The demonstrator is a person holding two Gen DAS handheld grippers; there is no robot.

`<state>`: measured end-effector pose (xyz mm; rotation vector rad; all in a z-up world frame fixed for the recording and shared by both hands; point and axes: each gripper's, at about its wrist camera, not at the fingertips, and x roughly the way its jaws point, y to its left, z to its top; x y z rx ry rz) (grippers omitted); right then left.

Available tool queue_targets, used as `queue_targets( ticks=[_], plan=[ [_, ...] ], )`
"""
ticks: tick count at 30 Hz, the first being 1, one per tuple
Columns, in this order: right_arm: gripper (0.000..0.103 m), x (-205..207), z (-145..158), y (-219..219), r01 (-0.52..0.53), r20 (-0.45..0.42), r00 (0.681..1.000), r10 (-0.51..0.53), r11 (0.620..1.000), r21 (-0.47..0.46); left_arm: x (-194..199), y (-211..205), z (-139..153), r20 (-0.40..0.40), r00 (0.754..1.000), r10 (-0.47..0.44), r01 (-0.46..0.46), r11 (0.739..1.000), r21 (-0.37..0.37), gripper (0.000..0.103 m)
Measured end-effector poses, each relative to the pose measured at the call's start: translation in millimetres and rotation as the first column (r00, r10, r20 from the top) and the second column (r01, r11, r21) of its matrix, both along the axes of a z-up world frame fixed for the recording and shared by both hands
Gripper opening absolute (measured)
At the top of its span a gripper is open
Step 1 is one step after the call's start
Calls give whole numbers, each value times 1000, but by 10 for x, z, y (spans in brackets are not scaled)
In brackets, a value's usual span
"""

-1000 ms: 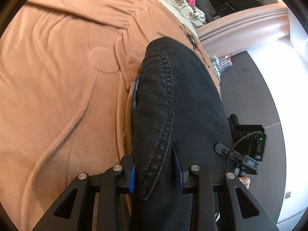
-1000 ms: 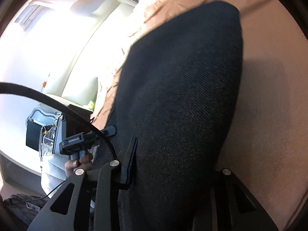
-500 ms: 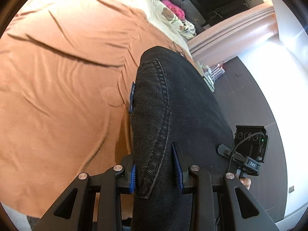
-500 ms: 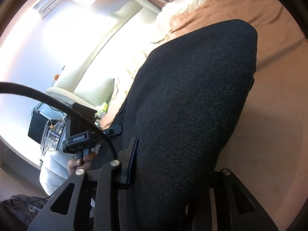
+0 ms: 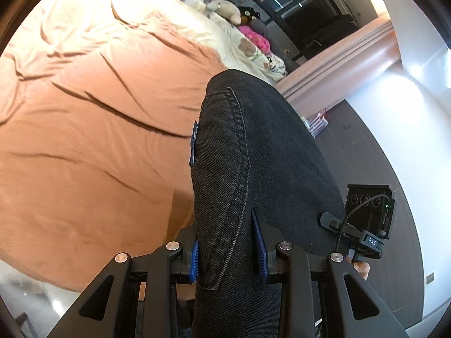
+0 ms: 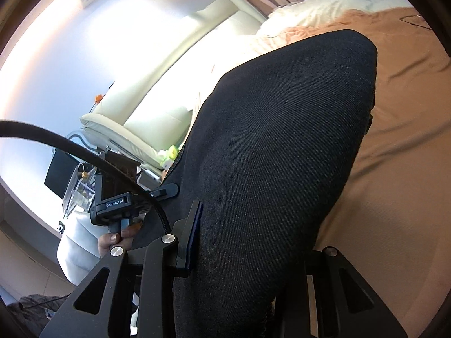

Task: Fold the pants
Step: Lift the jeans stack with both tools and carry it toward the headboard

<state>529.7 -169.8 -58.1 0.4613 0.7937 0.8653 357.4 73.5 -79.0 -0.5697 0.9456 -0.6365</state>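
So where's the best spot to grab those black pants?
Probably the thick stitched edge of the black pants, coming in from the hem end as the left gripper does now. The doubled seam gives the pads something firm to pinch. The right gripper holds the other side, so the cloth hangs flat over the orange bedspread.

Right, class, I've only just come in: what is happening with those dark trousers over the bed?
A person is holding a gripper in each hand, and both are clamped on a pair of black denim pants. The left gripper pinches a stitched seam edge between its blue pads; the right gripper grips a thick bunch of the same cloth. The pants are held up above the orange bedspread, not yet laid out in a fold.
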Motion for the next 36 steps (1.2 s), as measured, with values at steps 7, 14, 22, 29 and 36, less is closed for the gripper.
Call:
queue_targets(
  ticks=[7,14,22,29,36],
  plan=[
    [29,131,-11,25,-39,22,999,39,999,-13,15,406,65,23,999,47,-48,999,14,33],
    [29,399,-17,322,-74,31,997,75,997,-25,42,821,26,28,996,86,-86,996,22,33],
    [29,734,-59,714,-112,45,993,113,993,-28,179,1418,-14,45,991,123,-124,992,23,33],
    [29,1062,-98,1066,-146,54,988,147,989,-15,316,1954,34,59,986,157,-160,986,50,33],
    [29,1447,-152,1524,-185,62,981,185,983,3,530,2530,79,62,983,171,-175,982,67,33]
  ],
)
